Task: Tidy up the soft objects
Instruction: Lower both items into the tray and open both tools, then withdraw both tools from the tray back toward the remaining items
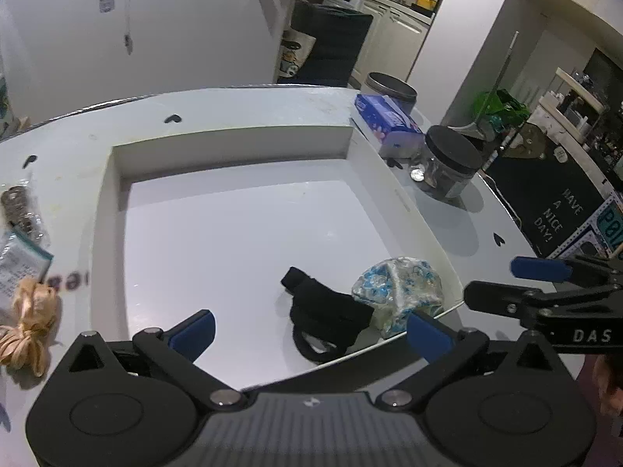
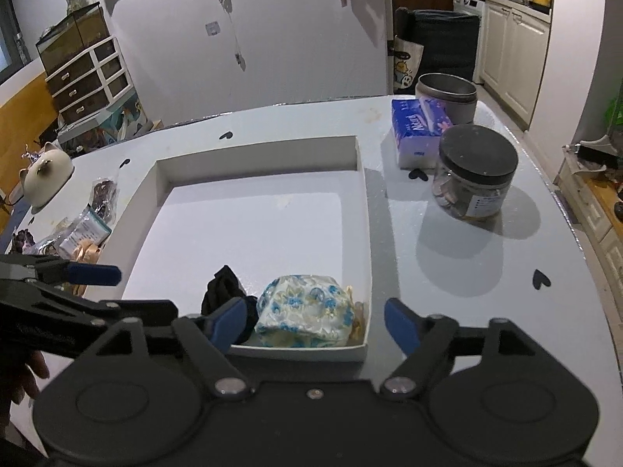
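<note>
- While both grippers hang above the tray's near edge, the left gripper point(image 1: 309, 330) stands wide with nothing between its pads, and the right gripper point(image 2: 315, 325) is wide and empty too.
- Two soft things lie in the tray point(image 1: 233, 144), in its near right corner: a floral bundle point(image 2: 305, 313) against the wall and a black cloth point(image 1: 331, 307) touching it on the left.
- By my reading the task is partly done; most of the tray floor is bare.
- Left to gather, I judge: a tan ribbon scrunchie point(image 1: 29, 329) and small packets point(image 1: 17, 260) on the table point(image 1: 447, 233), left of the tray.
- Only the left view shows the scrunchie in full and the cloth's looped shape; the right gripper shows at its right edge.
- Only the right view shows a strip of tan fabric point(image 2: 358, 319) tucked between bundle and tray wall, and, beyond the packets, a cat-shaped figure point(image 2: 46, 177).
- Both views show the tissue pack point(image 2: 418, 128) and lidded jar point(image 2: 473, 171) right of the tray.
</note>
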The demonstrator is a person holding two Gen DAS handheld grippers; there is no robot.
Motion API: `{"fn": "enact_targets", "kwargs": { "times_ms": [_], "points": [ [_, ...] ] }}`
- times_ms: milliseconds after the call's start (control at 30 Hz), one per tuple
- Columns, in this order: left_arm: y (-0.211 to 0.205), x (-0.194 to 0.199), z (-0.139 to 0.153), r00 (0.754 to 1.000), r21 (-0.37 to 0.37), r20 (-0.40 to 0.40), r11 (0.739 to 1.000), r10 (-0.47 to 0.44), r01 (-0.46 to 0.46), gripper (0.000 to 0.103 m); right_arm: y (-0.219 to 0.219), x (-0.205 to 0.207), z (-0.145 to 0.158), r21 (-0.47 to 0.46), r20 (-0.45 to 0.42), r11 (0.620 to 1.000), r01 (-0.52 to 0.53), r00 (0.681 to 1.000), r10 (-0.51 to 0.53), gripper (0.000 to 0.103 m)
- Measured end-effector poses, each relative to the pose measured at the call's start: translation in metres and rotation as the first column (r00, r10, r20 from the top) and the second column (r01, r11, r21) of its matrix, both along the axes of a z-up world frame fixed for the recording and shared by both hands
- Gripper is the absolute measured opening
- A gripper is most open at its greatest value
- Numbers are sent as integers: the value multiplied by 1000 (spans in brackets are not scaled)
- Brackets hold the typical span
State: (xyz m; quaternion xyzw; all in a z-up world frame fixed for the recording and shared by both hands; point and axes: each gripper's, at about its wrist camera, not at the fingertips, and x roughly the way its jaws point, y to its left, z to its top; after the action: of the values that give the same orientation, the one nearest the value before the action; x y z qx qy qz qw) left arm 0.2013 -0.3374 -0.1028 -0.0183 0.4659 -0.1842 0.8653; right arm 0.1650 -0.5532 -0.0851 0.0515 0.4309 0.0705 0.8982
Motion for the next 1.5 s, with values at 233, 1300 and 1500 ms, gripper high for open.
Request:
{"fn": "enact_targets", "kwargs": {
  "times_ms": [233, 1300, 1500],
  "points": [
    [8, -18, 8, 999, 9, 34, 999, 35, -36, 103, -2, -18, 7, -13, 32, 999, 36, 999, -35, 101],
    [76, -65, 25, 979, -50, 110, 985, 170, -166, 103, 17, -58, 17, -20, 125, 997, 79, 989, -76, 103],
    [115, -67, 29, 970, -69, 125, 977, 208, -201, 103, 45, -57, 17, -30, 126, 997, 77, 989, -72, 103]
  ]
}}
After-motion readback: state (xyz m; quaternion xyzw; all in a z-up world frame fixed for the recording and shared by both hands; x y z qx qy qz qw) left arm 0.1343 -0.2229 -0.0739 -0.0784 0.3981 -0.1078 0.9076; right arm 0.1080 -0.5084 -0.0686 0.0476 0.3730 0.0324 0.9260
